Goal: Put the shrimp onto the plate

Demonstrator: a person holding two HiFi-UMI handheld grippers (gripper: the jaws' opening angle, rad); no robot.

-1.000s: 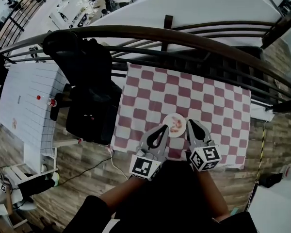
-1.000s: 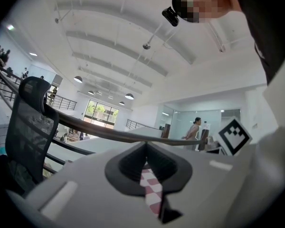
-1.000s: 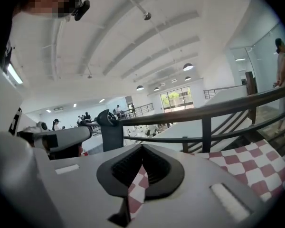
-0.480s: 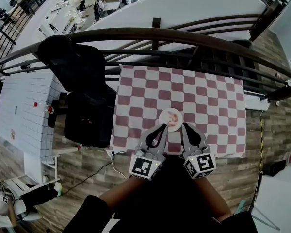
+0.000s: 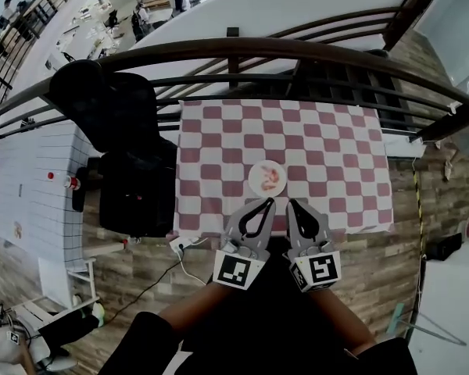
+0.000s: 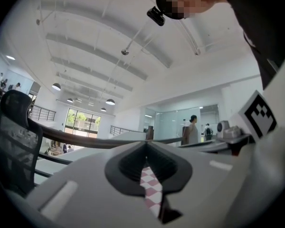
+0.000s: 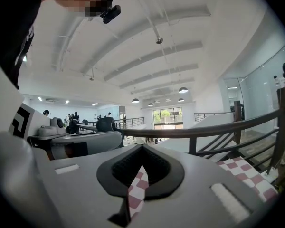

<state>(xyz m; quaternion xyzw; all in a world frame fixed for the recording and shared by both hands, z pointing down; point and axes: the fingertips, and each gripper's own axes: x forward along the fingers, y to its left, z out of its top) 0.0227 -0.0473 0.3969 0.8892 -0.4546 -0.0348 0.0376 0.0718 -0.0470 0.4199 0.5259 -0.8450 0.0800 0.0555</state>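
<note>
1. As the plate now lies clear of both jaw pairs, whereas a second ago it was closely flanked by them, a withdrawal toward the person is read. The left hand-held gripper and the right hand-held gripper are held side by side at the near edge of the tabletop, just short of the plate.
2. Both hand-held grippers are clenched and empty. In each gripper view the jaw tips are met, and only a sliver of checked cloth is seen through the slot behind them.
3. The shrimp is seen as a pink shape lying on the plate, near the middle of the checked cloth. How many pieces are there cannot be told.
4. From this the task is judged to be done, or all but done, since nothing is held and no further shrimp is made out on the cloth.
5. At the far left a white gridded table is seen. Beside it a black chair is pressed against the left edge of the tabletop, and a white cable is trailed over the wooden floor nearby.
6. Beyond the tabletop a dark curved railing is run across the view. Nothing is placed between the hand-held grippers and the plate, so no obstacle is found there.
</note>
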